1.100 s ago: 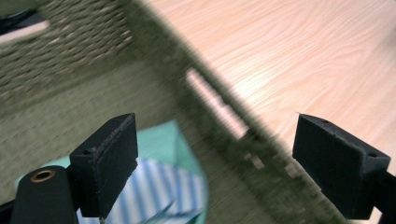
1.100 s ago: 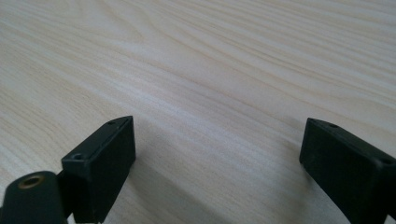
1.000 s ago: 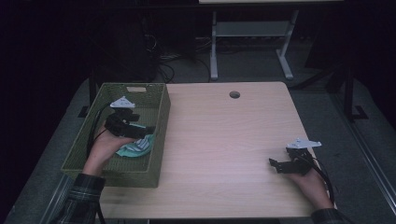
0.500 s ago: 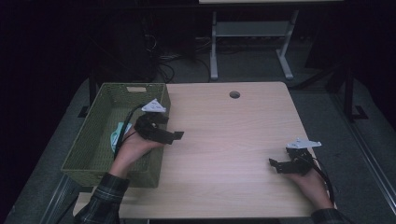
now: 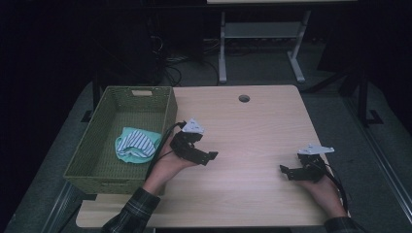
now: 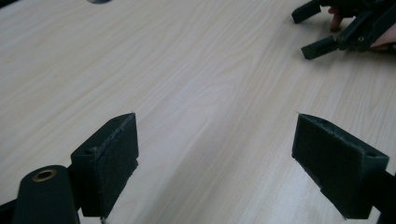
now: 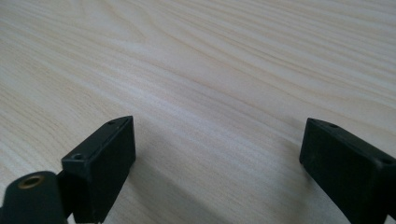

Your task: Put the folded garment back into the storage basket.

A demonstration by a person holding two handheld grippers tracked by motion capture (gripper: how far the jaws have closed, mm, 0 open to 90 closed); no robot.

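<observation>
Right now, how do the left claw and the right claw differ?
The left claw is beside the green basket, near the striped cloth; the right claw is near the table's right edge. The left one sits farther from the person. Both are open and empty.

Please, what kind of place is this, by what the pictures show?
Probably a lab or workshop set up for recording. A plain wooden table with a cable hole stands on grey carpet, with loose cables and a metal stand behind, all in a dark room.
</observation>
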